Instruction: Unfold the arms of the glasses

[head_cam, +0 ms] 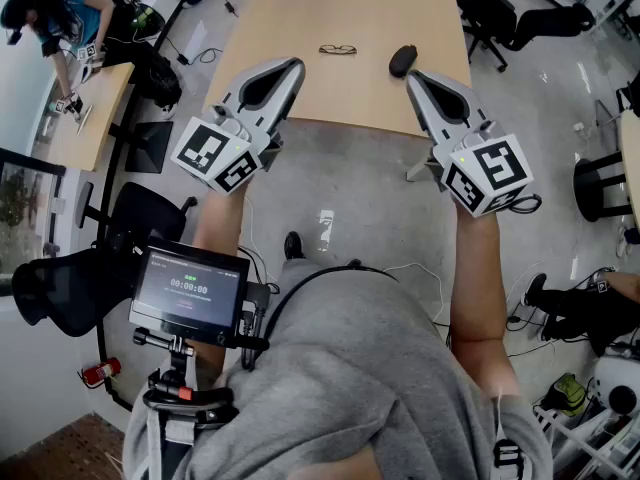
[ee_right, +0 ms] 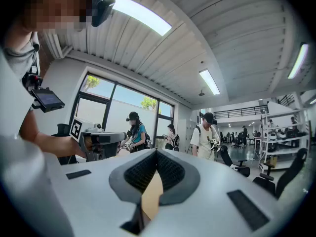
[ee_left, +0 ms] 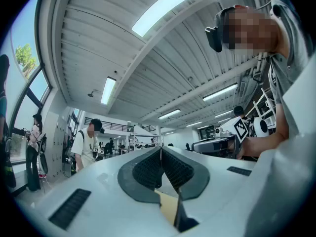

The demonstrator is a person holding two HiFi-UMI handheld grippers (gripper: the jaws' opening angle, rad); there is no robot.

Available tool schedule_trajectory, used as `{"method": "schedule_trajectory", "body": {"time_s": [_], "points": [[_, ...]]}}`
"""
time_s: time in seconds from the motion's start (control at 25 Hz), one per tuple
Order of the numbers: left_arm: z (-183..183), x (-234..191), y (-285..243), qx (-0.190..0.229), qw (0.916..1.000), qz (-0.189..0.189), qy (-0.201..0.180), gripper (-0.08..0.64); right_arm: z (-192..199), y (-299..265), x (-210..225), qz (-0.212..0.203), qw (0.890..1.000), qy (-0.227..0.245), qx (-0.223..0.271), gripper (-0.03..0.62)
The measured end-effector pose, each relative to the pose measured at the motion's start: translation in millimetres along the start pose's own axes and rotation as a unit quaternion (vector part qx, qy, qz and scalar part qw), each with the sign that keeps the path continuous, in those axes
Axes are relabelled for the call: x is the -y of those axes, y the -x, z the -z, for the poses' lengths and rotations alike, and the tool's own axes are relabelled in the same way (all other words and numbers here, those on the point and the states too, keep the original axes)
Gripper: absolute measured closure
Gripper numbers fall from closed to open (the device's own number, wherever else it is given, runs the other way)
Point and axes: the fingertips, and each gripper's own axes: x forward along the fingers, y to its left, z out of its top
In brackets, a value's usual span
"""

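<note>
Pale wood forms the table point(head_cam: 350, 93) in the upper middle of the head view. The glasses point(head_cam: 337, 49) lie on it near the top of the frame, well apart from both tools. A dark oval object point(head_cam: 403, 60) rests on the table just to their right. The left tongs point(head_cam: 290, 66) reach up from left of centre and the right tongs point(head_cam: 415, 76) from right of centre, their tips overlapping the table's near edge. A small screen point(head_cam: 190, 286) sits at the lower left.

In the left gripper view, the left tongs point(ee_left: 160, 151) are pressed together, with the ribbed black pads meeting and nothing between them. A ribbed ceiling point(ee_left: 148, 58) fills the upper frame, and a person in a white shirt point(ee_left: 88, 144) stands at the left.

In the right gripper view, the right tongs point(ee_right: 156, 153) are likewise pressed together on nothing. Tall windows point(ee_right: 123, 102) show left of centre, and another person in white point(ee_right: 207, 135) stands right of centre.
</note>
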Motion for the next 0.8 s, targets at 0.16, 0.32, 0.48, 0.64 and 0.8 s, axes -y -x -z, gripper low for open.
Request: {"method": "schedule_trajectory", "body": {"time_s": [0.16,0.32,0.48,0.64,0.8], "points": [[1,0,-1,-0.001,1.0000,0.001,0.001,0.549,1,0,2,0.000,1.000,-0.003,0.001,0.586],[2,0,-2,-0.002,1.0000,0.003,0.001,0.549,2,0,3,0.003,1.000,-0.004,0.002,0.586],[0,4,-5,0.002,1.0000,0.007,0.000,0.549,2,5,5,0.007,1.000,-0.003,0.004,0.586],[-3,8,-9,0.006,0.9999,0.015,-0.003,0.549,0,13,7,0.016,1.000,-0.001,0.007,0.586],[-4,-38,11,0.009,0.9996,0.024,0.009,0.549,-4,-32,-11,0.027,1.000,-0.001,-0.003,0.586]]}}
